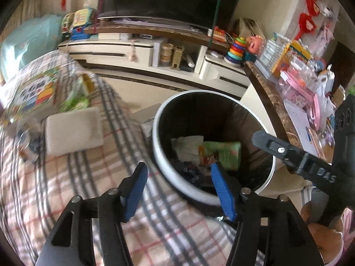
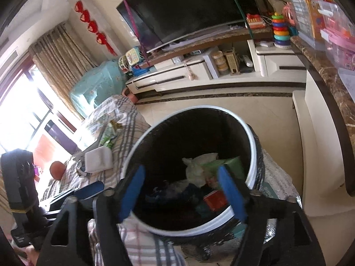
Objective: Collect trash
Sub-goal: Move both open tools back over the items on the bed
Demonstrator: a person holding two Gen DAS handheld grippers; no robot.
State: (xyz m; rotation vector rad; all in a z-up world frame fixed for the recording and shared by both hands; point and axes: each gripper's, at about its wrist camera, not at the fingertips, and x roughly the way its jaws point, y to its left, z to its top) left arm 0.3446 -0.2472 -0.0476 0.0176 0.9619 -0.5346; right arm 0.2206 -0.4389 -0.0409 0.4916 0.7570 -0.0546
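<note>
Both tongs, left (image 1: 178, 171) and right (image 2: 180, 175), gape wide, empty, above the bin (image 2: 251, 146) beside plaid cloth (image 1: 88, 188).

A plaid-covered bed (image 1: 93, 177) is carrying a white folded cloth (image 1: 74, 130), with a green wrapper (image 1: 76, 102) lying just beyond the cloth and a colourful picture book (image 1: 33, 93) sitting beside that wrapper.

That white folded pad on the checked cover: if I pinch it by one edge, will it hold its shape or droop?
The white pad looks soft and fuzzy, so probably floppy; expect droop. It seems thick but light. The checked cover beneath may drag along if pinched too deep.
</note>
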